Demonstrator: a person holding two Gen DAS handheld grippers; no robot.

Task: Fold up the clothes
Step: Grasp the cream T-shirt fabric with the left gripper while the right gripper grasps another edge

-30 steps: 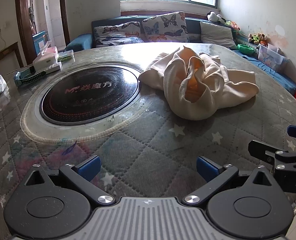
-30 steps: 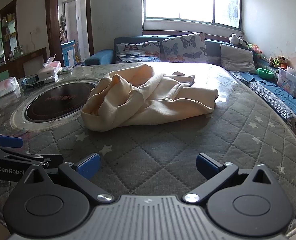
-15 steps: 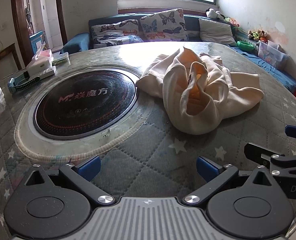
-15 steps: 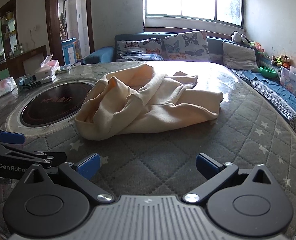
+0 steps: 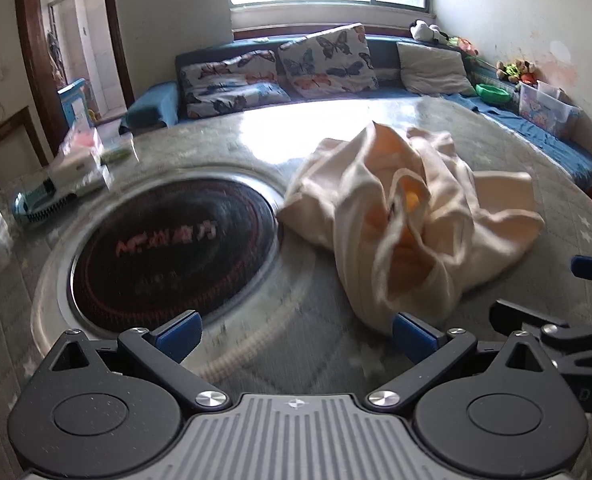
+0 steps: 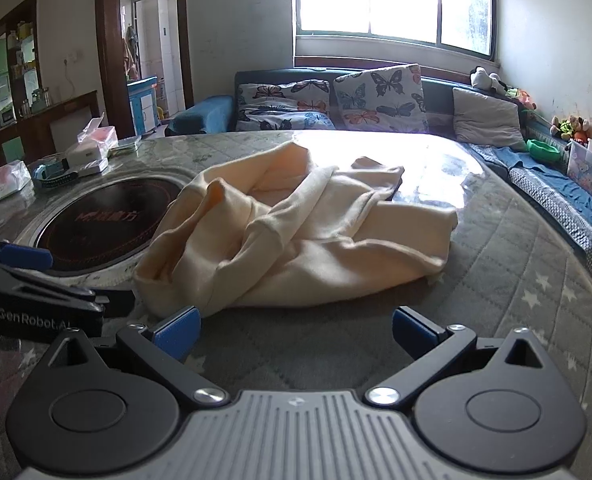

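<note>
Because the cream garment (image 6: 296, 236) lay in a loose, crumpled heap with nothing yet squared up, both tongs were held low and pointed at it, side by side, as if to pick a hem before any fold could start. The left tongs (image 5: 294, 330) stood apart and empty, the right-hand blue tip just at the heap's near lobe; whether it touched the cloth could not be told. The right tongs (image 6: 294, 330) also stood apart and empty, the left blue tip close beside the garment's near edge.

The garment sat on the quilted, star-patterned counter (image 6: 516, 280), its left edge up against the rim of the round black cooktop (image 5: 172, 252) set into the surface. To the right and toward the viewer the counter was bare, which seemed the better room for spreading the cloth flat. Boxes and a tissue pack (image 6: 4, 182) crowded the far left side, and the counter's curved right edge (image 6: 584, 280) dropped off toward the blue sofa (image 6: 568, 204).
</note>
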